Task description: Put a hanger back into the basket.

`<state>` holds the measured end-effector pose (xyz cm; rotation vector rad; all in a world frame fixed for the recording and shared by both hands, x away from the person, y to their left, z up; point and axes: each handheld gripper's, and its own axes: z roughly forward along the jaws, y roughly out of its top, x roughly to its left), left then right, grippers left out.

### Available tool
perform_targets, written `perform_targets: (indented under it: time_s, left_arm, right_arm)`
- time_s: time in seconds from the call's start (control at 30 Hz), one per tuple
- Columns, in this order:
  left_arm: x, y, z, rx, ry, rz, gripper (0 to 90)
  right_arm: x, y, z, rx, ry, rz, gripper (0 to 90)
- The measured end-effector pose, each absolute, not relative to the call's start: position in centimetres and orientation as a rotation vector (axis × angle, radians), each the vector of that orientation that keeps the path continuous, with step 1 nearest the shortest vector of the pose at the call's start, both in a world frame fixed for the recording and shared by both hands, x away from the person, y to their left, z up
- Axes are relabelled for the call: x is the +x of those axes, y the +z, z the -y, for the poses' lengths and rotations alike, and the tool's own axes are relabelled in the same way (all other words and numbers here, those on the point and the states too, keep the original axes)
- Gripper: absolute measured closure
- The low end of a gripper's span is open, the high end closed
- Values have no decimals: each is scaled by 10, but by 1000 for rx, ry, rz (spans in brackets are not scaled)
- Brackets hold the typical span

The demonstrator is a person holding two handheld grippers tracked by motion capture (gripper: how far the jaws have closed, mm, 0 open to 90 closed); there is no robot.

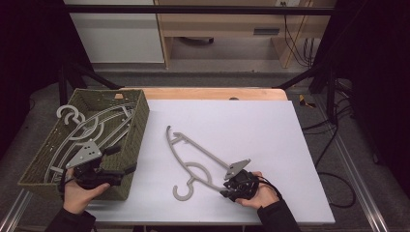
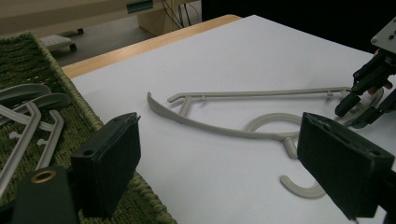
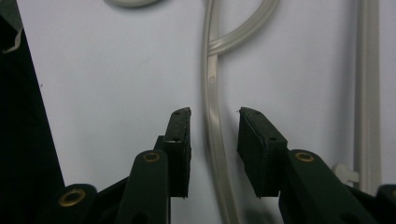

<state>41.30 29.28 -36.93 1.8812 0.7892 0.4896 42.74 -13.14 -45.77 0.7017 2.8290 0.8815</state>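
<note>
At the left of the counter stands one woven green basket, its near right corner overlapping the white sheet. It holds a stack of grey hangers lying flat; at least three can be told apart, with one hook poking over the far left rim, and an exact count is not possible where they overlap. The left tongs hang over the basket's near right corner, held in one hand. In the left gripper view the two black jaws stand wide apart with nothing between them.

One more grey hanger lies flat on the white sheet at mid-counter, well apart from the basket, its hook end pointing toward the near edge and its long arm running away to the far left. The right tongs, in the other hand, sit at the hanger's near right end. In the right gripper view the jaws stand a little apart on either side of one thin bar of that hanger; the pads do not press on it, so the bar sits loose between them
</note>
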Motion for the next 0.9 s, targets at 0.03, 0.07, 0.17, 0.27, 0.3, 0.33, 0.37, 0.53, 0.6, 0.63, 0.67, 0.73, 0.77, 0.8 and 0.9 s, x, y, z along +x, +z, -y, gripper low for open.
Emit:
perform_targets:
  time_s: [0.03,0.07,0.17,0.27,0.3,0.33,0.37,0.53,0.6,0.63,0.67,0.73,0.77,0.8,0.9]
  left_arm:
    - [413,-369,-293,1883,490,-788,131]
    - [413,-369,-293,1884,489,-789,131]
    - [413,-370,-292,1886,488,-787,131]
    - [413,-370,-291,1889,487,-786,131]
    - [413,-370,-291,1891,487,-787,132]
    - [414,-371,-290,1890,486,-787,132]
    - [414,-371,-290,1891,486,-787,132]
    - [414,-372,-287,1907,486,-776,132]
    - [413,-371,-287,1911,486,-772,132]
    - [413,-371,-287,1910,486,-772,132]
    - [413,-371,-287,1909,486,-772,132]
    - [413,-371,-288,1905,484,-772,132]
    - [413,-371,-288,1905,484,-772,132]
    - [413,-371,-288,1904,484,-771,132]
    - [413,-371,-288,1906,485,-770,133]
  right_arm:
    - [427,-457,131,696,863,-2846,644]
    - [426,-457,131,699,835,-2846,650]
    - [427,-459,132,687,817,-2869,684]
    - [428,-460,131,661,793,-2871,710]
    - [428,-460,131,659,792,-2870,717]
    - [427,-461,130,669,792,-2861,734]
    - [427,-461,130,682,798,-2854,749]
    - [425,-461,128,617,793,-2856,810]
    - [424,-461,128,582,784,-2867,818]
    - [426,-461,129,584,795,-2872,819]
    - [426,-461,129,591,795,-2876,819]
    - [428,-461,131,604,821,-2884,820]
    - [428,-460,132,615,833,-2893,820]
    - [430,-459,133,622,859,-2898,820]
    - [431,-453,137,670,961,-2890,821]
